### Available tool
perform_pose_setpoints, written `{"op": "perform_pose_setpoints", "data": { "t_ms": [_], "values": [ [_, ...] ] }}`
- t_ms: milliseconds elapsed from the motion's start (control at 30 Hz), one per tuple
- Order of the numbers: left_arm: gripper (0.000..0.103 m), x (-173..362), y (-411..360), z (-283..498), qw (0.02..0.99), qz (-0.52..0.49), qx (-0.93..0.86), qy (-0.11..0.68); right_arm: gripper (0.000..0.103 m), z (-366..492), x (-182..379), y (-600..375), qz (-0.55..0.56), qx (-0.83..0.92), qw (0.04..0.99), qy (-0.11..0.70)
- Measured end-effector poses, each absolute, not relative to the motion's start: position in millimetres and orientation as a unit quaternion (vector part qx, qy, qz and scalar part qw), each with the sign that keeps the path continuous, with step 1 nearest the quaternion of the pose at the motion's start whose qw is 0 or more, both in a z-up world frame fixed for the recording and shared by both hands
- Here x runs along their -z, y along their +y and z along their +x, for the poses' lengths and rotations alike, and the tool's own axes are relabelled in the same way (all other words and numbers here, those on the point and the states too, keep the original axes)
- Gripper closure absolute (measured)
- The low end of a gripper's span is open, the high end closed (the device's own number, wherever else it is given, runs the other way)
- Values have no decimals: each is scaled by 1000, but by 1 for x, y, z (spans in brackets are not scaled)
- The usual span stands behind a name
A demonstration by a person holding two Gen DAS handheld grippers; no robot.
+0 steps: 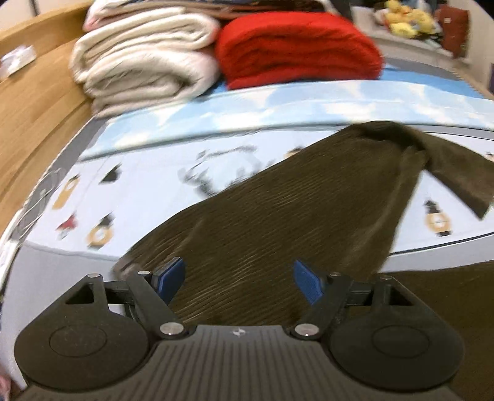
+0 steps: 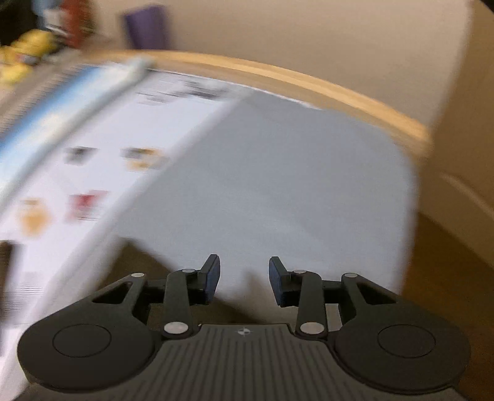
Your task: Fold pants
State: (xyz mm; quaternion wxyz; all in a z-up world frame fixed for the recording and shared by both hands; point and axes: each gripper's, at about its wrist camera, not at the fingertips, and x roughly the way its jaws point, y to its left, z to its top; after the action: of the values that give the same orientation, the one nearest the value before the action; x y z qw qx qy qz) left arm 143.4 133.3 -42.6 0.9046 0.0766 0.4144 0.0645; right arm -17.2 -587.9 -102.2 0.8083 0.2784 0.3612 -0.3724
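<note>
One pair of dark brown ribbed pants (image 1: 278,222) is seen spread across the bed (image 1: 148,172), lying on a light sheet printed with small cartoon figures. The near end of the fabric hangs over the mattress edge, directly under the left gripper (image 1: 239,279), while the far end is bunched, with one strip (image 1: 457,182) flopped out to the right. That untidy far end suggests the garment has not yet been squared up, so the fold is judged to be at an early stage.

The left gripper is held low over the near end of the pants, jaws spread wide with cloth visible between the blue pads (image 1: 173,274); nothing is pinched. This placement is probably meant to line it up with an edge that can be taken hold of.

The right gripper (image 2: 244,279) is pointed at the grey side of the mattress (image 2: 278,185) and the wooden bed frame (image 2: 339,92), away from the garment. Its jaws are also parted and empty. The view is heavily blurred, so little beyond that can be told.

At the head of the bed, two folded blankets are counted: one cream (image 1: 145,64) and one red (image 1: 296,52), set side by side and touching, clear of the working area. Some yellow soft toys (image 1: 404,18) are seen behind them; their number cannot be told.
</note>
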Motion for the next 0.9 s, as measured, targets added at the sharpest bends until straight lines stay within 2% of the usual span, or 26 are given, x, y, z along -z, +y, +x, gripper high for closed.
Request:
{"op": "perform_pose_setpoints", "data": {
  "t_ms": [167, 367, 500, 600, 700, 900],
  "values": [
    [21, 59, 73, 166, 905, 115, -10, 410, 66, 44, 86, -524, 262, 173, 885, 343],
    [21, 84, 7, 194, 906, 147, 54, 393, 66, 116, 85, -433, 250, 26, 895, 369],
    [21, 95, -20, 218, 907, 126, 66, 397, 65, 153, 87, -391, 260, -13, 887, 381],
    [22, 104, -34, 238, 907, 100, 53, 406, 58, 181, 105, -366, 284, -27, 870, 402],
    [22, 110, -45, 256, 904, 88, 50, 416, 56, 201, 121, -341, 295, -28, 854, 428],
    [23, 127, -60, 283, 900, 108, 43, 421, 55, 235, 157, -328, 310, -20, 824, 473]
  ]
}}
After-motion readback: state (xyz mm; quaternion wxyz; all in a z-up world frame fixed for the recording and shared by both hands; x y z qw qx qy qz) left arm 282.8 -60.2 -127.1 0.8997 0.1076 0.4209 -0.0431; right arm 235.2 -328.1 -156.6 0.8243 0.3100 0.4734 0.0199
